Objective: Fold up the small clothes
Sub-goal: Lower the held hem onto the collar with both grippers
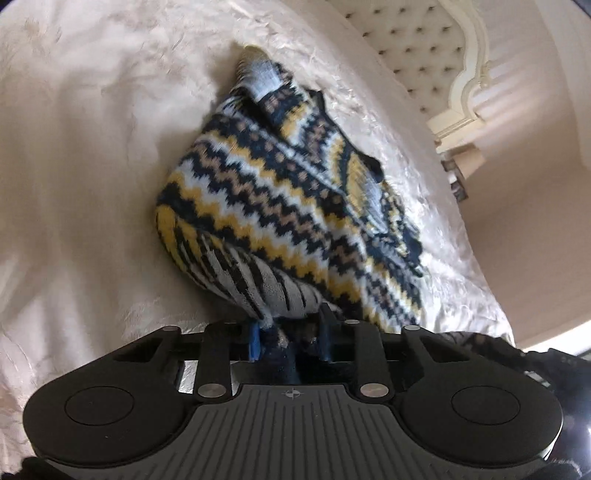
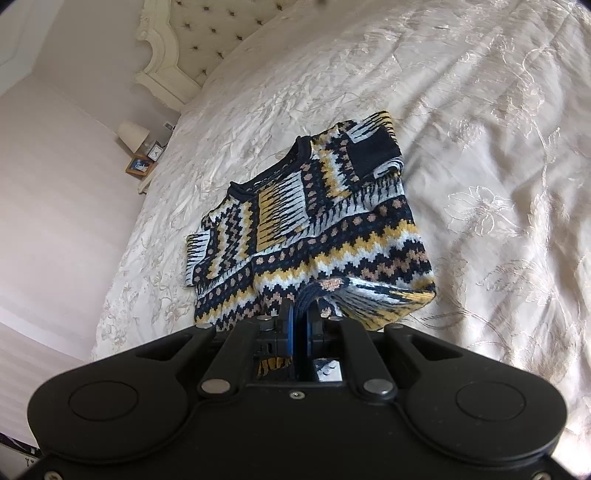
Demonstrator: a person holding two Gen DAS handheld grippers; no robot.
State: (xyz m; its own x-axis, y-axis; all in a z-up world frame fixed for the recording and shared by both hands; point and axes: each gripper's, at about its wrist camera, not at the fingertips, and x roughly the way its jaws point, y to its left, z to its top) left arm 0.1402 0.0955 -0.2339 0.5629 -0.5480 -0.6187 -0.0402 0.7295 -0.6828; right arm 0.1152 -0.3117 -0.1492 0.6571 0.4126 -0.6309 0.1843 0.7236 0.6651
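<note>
Sweater point(image 2: 314, 221) lay partly folded on the bedspread point(image 2: 480, 147), well short of the headboard point(image 2: 207, 22). My right gripper point(image 2: 300, 321) pinched its near hem; my left gripper point(image 1: 288, 332) had fabric bunched between its jaws. I judged the left hold loose: any pull could slip it and undo the fold.

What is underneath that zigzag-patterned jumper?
The navy, yellow and white knitted jumper lies on a cream embroidered bedspread, which shows all around it. Whatever sits directly beneath the jumper's folded layers is covered and cannot be seen.
</note>
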